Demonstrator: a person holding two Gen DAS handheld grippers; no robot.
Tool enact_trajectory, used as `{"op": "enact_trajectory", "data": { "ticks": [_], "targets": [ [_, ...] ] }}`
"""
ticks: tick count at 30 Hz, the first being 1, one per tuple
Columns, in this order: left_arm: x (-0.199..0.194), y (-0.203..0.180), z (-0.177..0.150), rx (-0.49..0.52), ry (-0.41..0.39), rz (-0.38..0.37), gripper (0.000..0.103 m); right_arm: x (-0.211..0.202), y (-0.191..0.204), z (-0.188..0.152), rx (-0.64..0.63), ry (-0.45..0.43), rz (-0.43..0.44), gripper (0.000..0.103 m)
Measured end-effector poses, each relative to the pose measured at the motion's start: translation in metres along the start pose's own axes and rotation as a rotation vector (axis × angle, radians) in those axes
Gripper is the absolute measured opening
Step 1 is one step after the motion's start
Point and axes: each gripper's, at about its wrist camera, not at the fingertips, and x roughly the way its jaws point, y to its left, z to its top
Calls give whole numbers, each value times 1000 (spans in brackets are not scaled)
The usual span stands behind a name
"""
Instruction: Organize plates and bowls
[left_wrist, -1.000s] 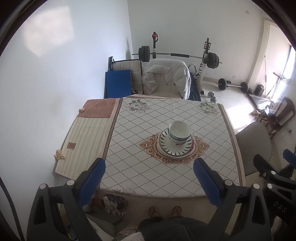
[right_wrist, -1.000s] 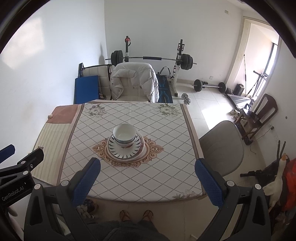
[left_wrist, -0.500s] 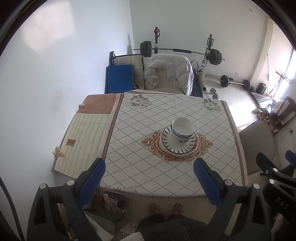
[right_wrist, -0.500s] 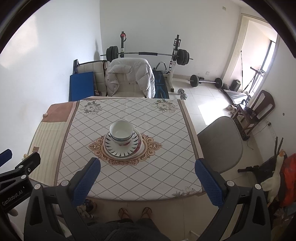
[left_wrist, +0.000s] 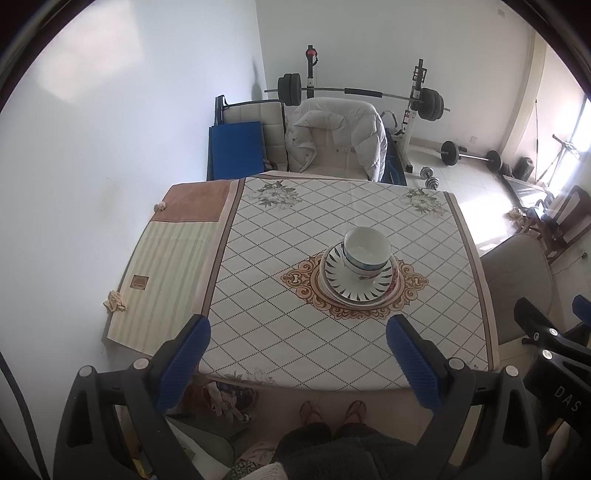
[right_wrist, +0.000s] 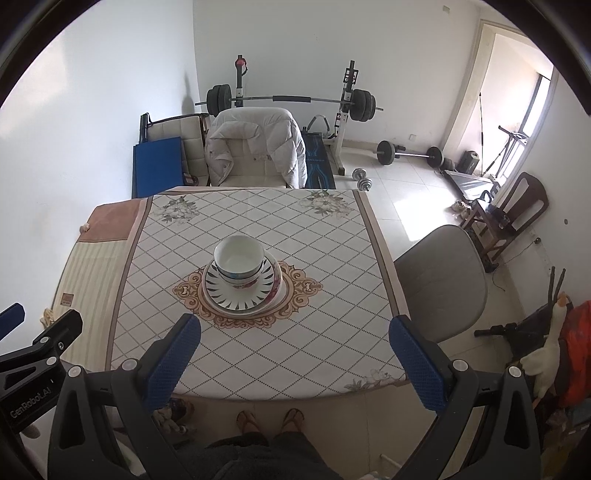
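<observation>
A stack of white bowls (left_wrist: 366, 252) sits on a stack of plates (left_wrist: 360, 286) at the middle of the table (left_wrist: 295, 332); the top plate has dark leaf marks on its rim. The bowls (right_wrist: 239, 260) and plates (right_wrist: 240, 291) also show in the right wrist view. My left gripper (left_wrist: 297, 334) is open and empty, held high above the table's near edge. My right gripper (right_wrist: 293, 330) is open and empty, also high above the near edge. Each gripper's body shows at the side of the other view.
A grey chair (right_wrist: 443, 273) stands at the table's right side. A chair with a white jacket (right_wrist: 255, 147) is at the far side, with a barbell rack (right_wrist: 291, 99) behind. A wall runs along the left. My feet (right_wrist: 269, 419) are below the near edge.
Both grippers stay open and high. The views have shifted slightly, so the table and stack sit a little lower and closer in frame. The dishes have not moved.
</observation>
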Motion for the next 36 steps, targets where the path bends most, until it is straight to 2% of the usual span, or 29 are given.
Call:
{"op": "enact_trajectory", "data": {
  "ticks": [36],
  "targets": [
    [13, -6, 10, 19, -8, -4, 97, 11, -4, 16, -4, 10, 8, 103]
  ]
}}
